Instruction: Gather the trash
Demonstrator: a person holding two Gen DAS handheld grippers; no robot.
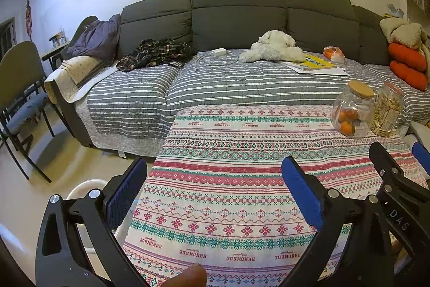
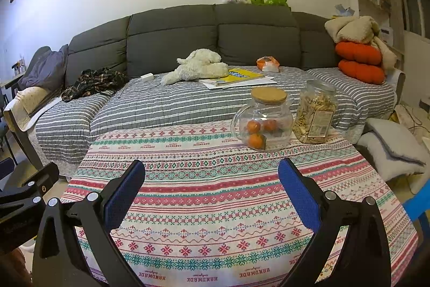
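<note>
We hold both hand-held grippers, left (image 1: 212, 190) and right (image 2: 211, 190), open and empty above the patterned-cloth worktop (image 2: 215, 179), scanning for trash

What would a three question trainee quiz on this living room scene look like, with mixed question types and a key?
1. True or false: the glass jug with the cork lid holds small oranges.
2. Multiple choice: what lies on the sofa directly left of the yellow book? A) a white plush toy B) a laptop C) a shoe
3. Fill in: the left gripper and right gripper both hover over the patterned tablecloth with fingers ____.

Key:
1. True.
2. A, the white plush toy.
3. Open, holding nothing.
</note>
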